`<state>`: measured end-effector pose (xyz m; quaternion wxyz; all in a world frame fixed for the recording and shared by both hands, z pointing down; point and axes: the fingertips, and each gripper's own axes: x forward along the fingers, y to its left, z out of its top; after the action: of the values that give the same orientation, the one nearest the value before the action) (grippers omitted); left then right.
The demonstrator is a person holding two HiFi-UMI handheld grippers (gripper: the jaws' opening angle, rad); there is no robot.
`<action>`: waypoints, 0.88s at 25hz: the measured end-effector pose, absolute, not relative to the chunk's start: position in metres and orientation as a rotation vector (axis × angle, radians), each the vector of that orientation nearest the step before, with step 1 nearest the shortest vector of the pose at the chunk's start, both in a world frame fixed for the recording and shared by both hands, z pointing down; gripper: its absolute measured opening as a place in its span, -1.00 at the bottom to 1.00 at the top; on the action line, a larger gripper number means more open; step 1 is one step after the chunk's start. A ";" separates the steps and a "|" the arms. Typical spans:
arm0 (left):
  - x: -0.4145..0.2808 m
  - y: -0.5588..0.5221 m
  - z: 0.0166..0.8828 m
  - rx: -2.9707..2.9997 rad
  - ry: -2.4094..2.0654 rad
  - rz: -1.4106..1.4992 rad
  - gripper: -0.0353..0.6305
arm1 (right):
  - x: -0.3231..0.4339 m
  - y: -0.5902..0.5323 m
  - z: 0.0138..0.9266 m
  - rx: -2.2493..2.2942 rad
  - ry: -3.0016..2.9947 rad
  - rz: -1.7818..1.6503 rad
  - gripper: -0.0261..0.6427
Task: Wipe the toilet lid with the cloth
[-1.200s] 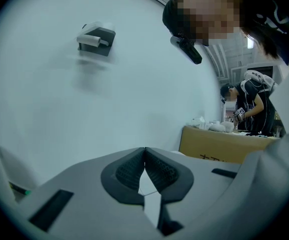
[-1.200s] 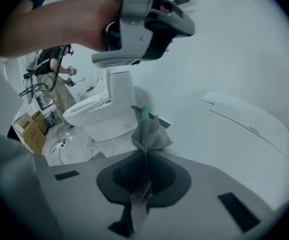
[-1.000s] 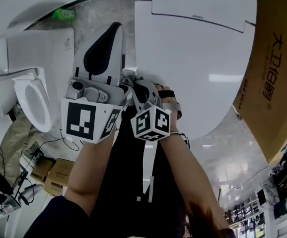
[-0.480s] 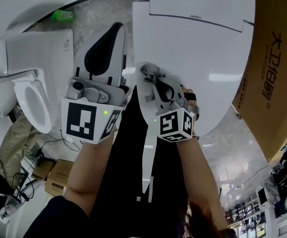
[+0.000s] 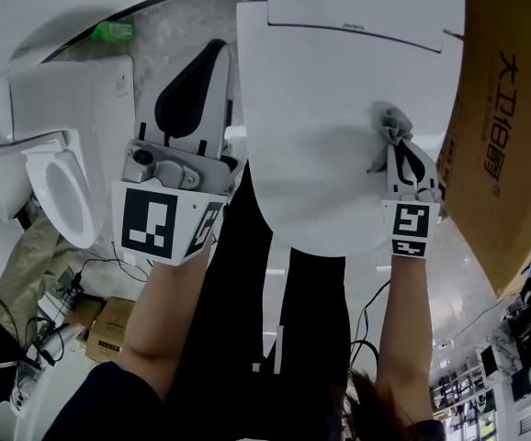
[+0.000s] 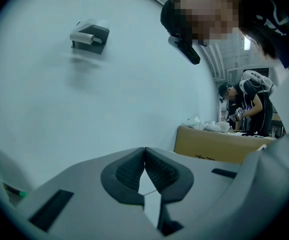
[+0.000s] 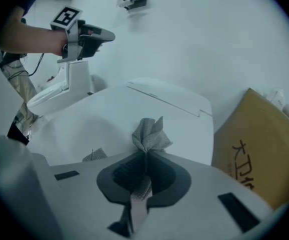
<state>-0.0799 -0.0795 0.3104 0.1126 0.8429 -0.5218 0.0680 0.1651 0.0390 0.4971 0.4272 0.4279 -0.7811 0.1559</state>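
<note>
The head view gives the layout. The closed white toilet lid (image 5: 330, 108) fills the middle, and the right gripper (image 5: 396, 150) is over its right part, near a cardboard box (image 5: 504, 108). The left gripper (image 5: 212, 58) is held off the lid's left edge, beside a second toilet (image 5: 59, 182).

Only the right gripper view shows the grip. That gripper's fingers (image 7: 124, 176) are pressed together on the cloth (image 7: 149, 133). The cloth is grey, finely textured and bunched. A crumpled tuft fans out just beyond the fingertips over the lid's right part, and a narrow strip trails back between the pads toward the near side. Whether the tuft touches the lid cannot be told.

The left gripper view faces away from the lid, toward a pale wall with a small dark fixture (image 6: 89, 34). The box and people are far off at the right. Its fingers (image 6: 127, 171) meet at the tips with nothing between them.
</note>
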 end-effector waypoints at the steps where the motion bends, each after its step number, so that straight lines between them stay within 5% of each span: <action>1: -0.080 -0.079 0.310 2.474 -1.532 0.201 -0.83 | 0.181 0.037 0.498 1.101 -1.922 0.395 -0.82; 12: -0.083 -0.078 0.306 2.470 -1.543 0.192 -0.83 | 0.276 0.048 0.501 1.402 -1.702 0.549 -0.82; 22: -0.095 -0.080 0.305 2.459 -1.572 0.186 -0.83 | 0.205 0.054 0.500 1.292 -1.782 0.536 -0.83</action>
<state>-0.0949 -0.0802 0.3054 0.1084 0.8358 -0.5345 0.0633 0.2049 0.0536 0.4996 0.4242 0.5165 -0.7123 0.2144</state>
